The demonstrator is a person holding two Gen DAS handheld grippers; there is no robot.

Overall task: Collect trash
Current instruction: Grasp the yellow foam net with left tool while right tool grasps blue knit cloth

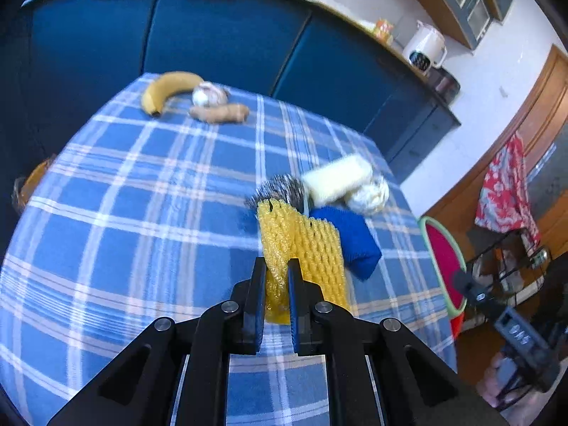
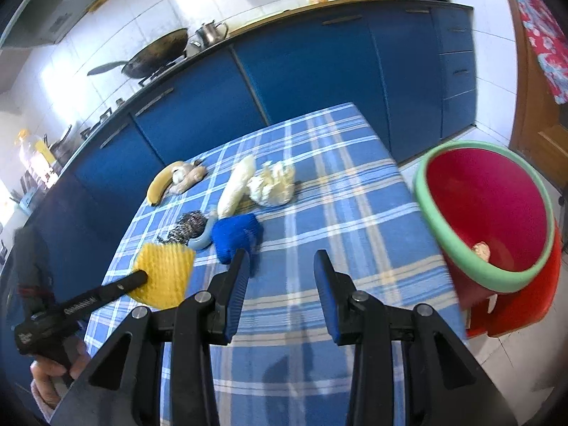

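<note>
Since the yellow foam net (image 1: 301, 248) is light, soft and squashy, the left gripper (image 1: 277, 266) has its jaws clenched on the net's near edge — a pinch anywhere holds. It hangs just ahead of those jaws, above the worktop (image 1: 142, 213). The right gripper (image 2: 280, 259) is released, empty. Its jaws point toward the red bin (image 2: 490, 213), ahead to their right. Writing on the tools is too blurred to read.

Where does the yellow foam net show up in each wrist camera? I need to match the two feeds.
Left wrist view: the yellow foam net is at centre, clamped between the left gripper fingers.
Right wrist view: the net is at lower left, on the tip of the left gripper reaching in from the left edge.
Shared landmark: the blue knitted piece lies just right of the net in both.
</note>
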